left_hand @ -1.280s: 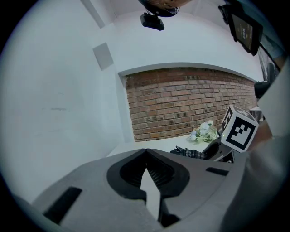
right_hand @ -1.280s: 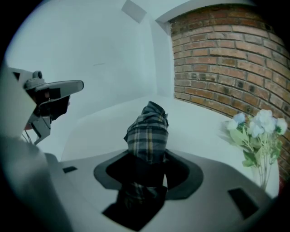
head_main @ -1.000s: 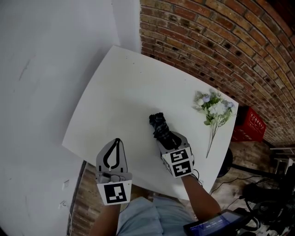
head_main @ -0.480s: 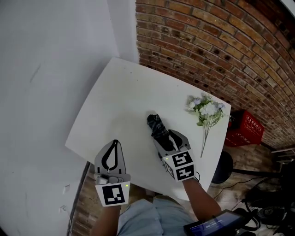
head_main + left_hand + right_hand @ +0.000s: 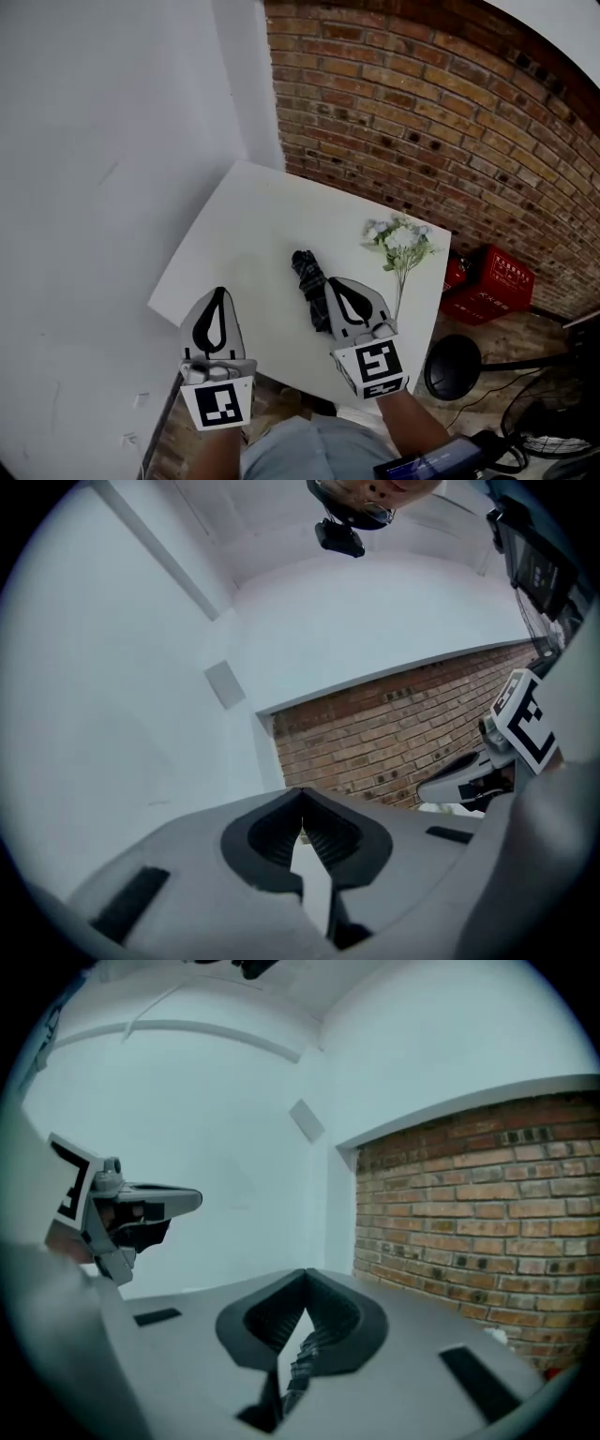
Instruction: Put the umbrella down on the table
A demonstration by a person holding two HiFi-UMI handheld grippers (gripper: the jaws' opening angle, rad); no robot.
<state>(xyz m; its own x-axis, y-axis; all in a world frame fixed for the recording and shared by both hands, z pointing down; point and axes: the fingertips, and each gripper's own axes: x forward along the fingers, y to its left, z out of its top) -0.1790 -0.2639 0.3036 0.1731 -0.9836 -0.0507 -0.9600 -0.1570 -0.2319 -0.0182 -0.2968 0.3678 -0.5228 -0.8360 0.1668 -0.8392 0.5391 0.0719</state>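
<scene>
The folded dark umbrella (image 5: 307, 277) lies flat on the white table (image 5: 253, 211), near its front edge. My right gripper (image 5: 333, 282) hovers above and just right of it, apart from it. Its jaws are closing, their tips meet and nothing is between them. In the right gripper view the umbrella (image 5: 302, 1363) shows far below through the slot under the right gripper (image 5: 305, 1275). My left gripper (image 5: 218, 292) is shut and empty, raised over the table's front left; the left gripper (image 5: 302, 794) shows its tips together in its own view.
A bunch of pale artificial flowers (image 5: 398, 239) lies on the table's right side. A brick wall (image 5: 422, 122) runs behind and a white wall (image 5: 112, 141) to the left. On the floor at right stand a red crate (image 5: 487, 281) and a black stool (image 5: 455, 367).
Both grippers have risen off the table. The right one has come away from the umbrella and its jaws have closed. The umbrella stays lying on the table.
</scene>
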